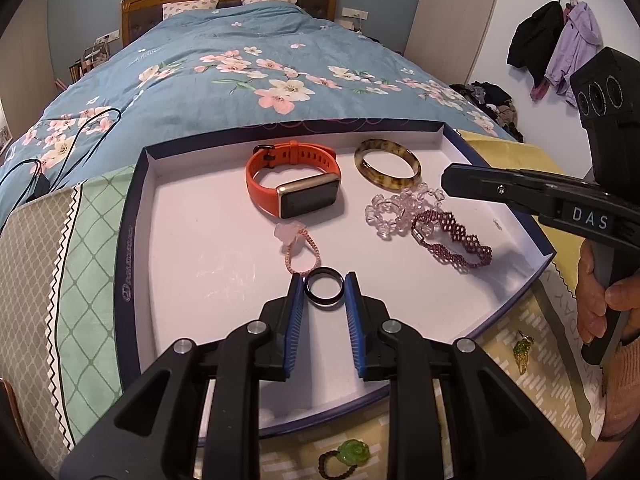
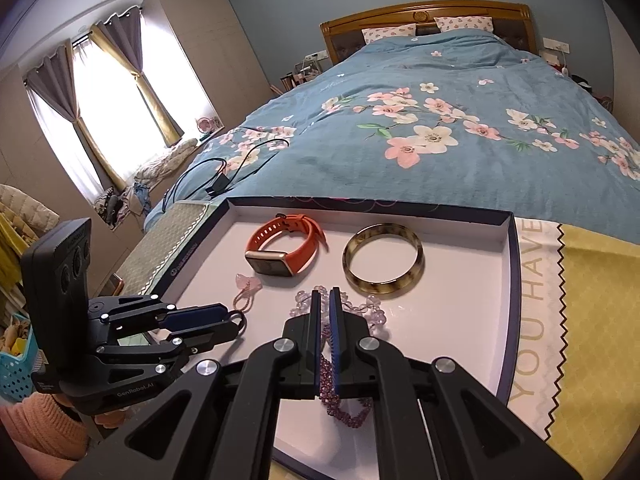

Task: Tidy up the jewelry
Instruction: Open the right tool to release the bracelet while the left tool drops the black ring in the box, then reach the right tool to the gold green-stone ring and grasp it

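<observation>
We see left gripper (image 1: 324,286) with blue pads clamped on black glossy ring (image 1: 323,289), low over white shallow box tray with navy rim (image 1: 132,240). Just ahead of its tips: pink braided cord with pale flower charm (image 1: 298,246); further ahead, orange silicone smartwatch (image 1: 294,184). Right gripper (image 2: 326,300) pressed together on purple beaded lace bracelet (image 2: 340,404). Ahead of it, clear crystal bead bracelet (image 2: 374,312), then brown mottled bangle (image 2: 383,264).

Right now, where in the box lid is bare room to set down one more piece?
The lid's left half is bare, left of the orange watch and pink cord. The right side is crowded: bangle, clear beads, purple bracelet.
</observation>
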`<action>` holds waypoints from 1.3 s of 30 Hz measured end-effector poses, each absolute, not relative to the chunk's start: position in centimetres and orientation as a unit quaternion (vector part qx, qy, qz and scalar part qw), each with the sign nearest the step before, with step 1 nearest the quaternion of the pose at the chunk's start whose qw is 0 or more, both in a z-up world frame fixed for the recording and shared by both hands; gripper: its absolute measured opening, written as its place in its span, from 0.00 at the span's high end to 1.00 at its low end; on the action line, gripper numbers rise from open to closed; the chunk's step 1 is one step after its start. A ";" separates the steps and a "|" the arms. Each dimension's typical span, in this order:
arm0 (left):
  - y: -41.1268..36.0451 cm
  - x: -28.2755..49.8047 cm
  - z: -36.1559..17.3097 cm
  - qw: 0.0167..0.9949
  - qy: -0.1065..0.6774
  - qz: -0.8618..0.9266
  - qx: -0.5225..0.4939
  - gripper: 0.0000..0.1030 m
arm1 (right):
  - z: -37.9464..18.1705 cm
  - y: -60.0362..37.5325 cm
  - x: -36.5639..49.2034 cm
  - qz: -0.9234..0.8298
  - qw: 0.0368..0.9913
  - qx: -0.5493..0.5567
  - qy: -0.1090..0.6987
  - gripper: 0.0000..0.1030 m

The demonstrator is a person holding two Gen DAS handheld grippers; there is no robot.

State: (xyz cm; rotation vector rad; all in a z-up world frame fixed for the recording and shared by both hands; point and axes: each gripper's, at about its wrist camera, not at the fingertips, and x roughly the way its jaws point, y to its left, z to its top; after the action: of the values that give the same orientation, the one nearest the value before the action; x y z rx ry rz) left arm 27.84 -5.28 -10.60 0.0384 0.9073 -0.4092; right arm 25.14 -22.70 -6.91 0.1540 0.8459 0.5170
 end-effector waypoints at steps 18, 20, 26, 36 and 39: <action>-3.0 25.0 -7.0 0.905 0.376 -0.197 0.002 0.70 | -4.5 -23.9 21.3 0.257 0.887 0.075 0.376 0.78; -2.4 23.9 -6.2 0.909 0.365 -0.201 0.002 0.70 | -4.2 -24.0 20.1 0.263 0.888 0.072 0.371 0.77; -0.8 20.4 -5.3 0.914 0.349 -0.206 0.010 0.68 | -4.5 -24.0 17.1 0.269 0.885 0.054 0.375 0.76; 0.1 16.5 -7.5 0.903 0.373 -0.213 0.024 0.67 | -8.1 -24.8 13.7 0.248 0.870 0.038 0.424 0.76; 0.2 15.9 -8.2 0.898 0.382 -0.217 0.029 0.67 | -8.7 -25.0 13.3 0.243 0.868 0.033 0.432 0.76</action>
State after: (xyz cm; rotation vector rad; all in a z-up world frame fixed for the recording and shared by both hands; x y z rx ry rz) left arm 15.92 0.19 -8.15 0.0600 0.7909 -0.4485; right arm 13.31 -25.03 -8.65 0.0692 0.9047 0.5080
